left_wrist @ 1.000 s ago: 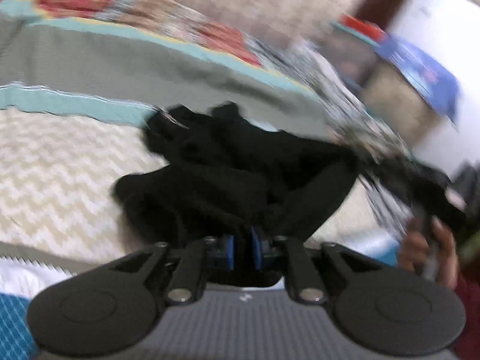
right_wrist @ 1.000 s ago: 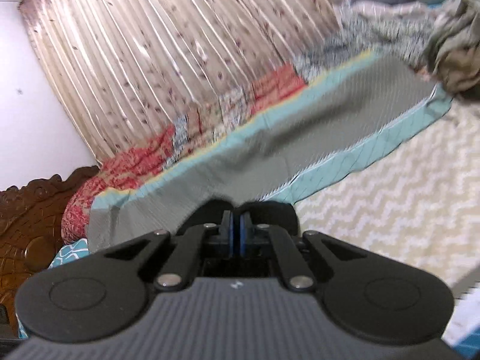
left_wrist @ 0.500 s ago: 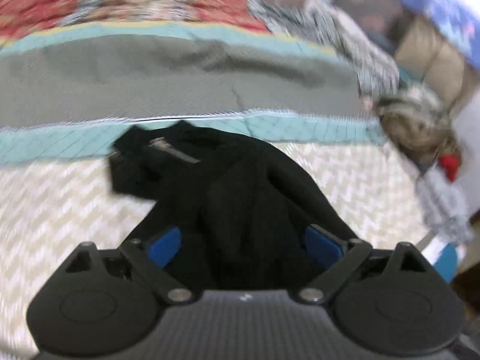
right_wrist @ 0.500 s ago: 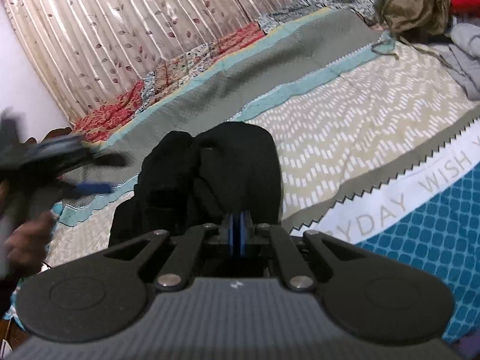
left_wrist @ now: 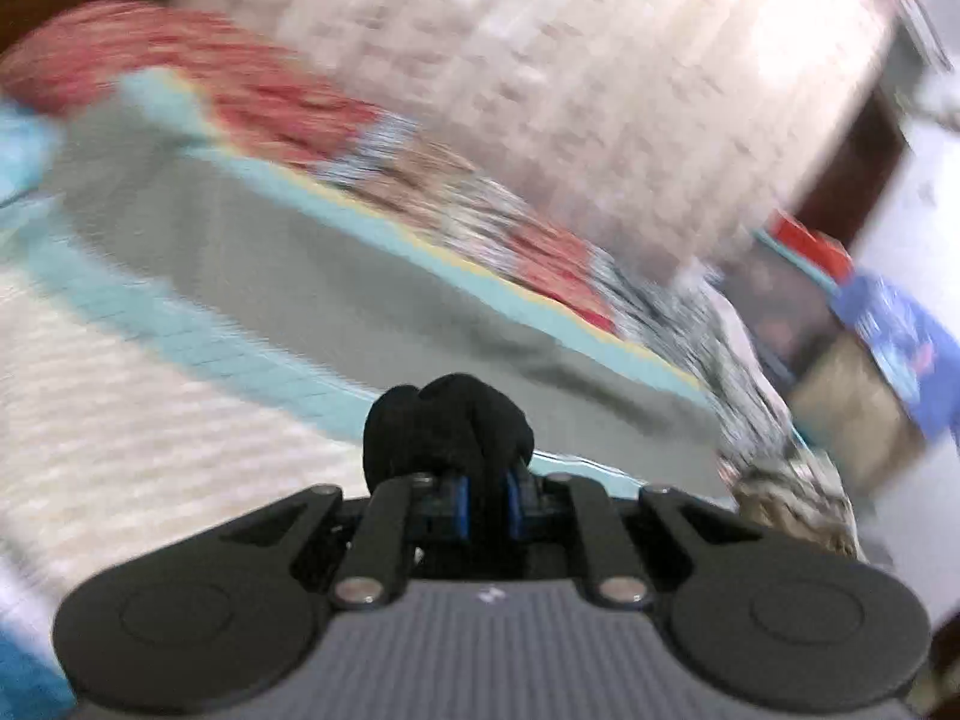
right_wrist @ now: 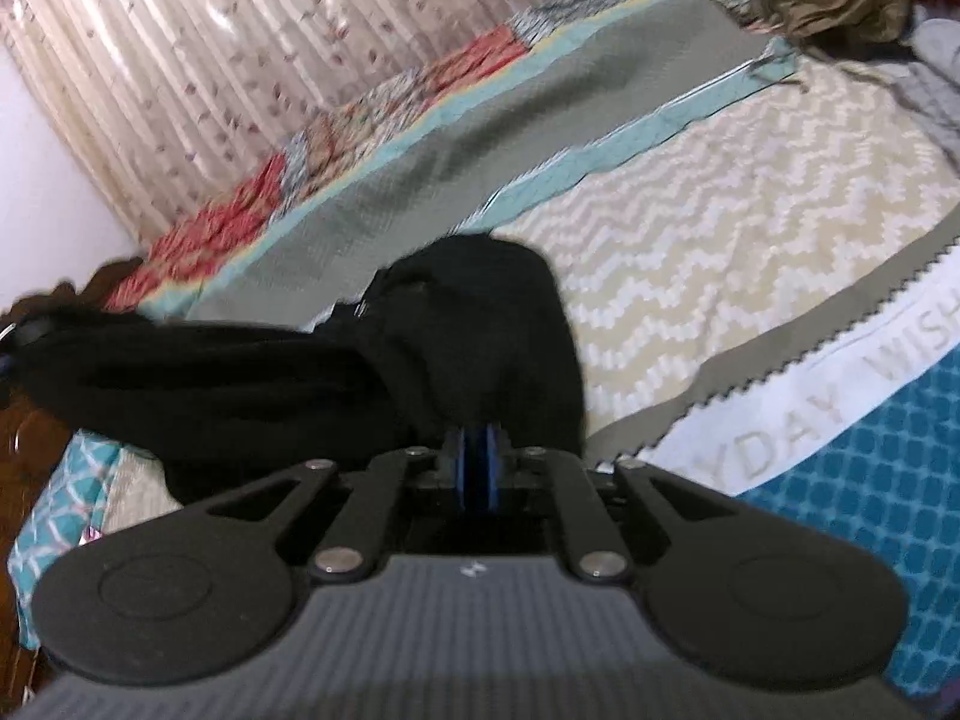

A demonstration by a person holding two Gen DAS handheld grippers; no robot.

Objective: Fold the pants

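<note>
Above the bed (right_wrist: 750,192), both grippers' jaws pinch black pants (right_wrist: 468,324).

Readable txt only in right wrist view: white band of bedspread (right_wrist: 798,396), at 4 o'clock, pale caps. Word ending "YDAY" (start hidden behind gripper body), then "WISH" cut at frame edge. Left wrist view too blurred, nothing legible there.
</note>
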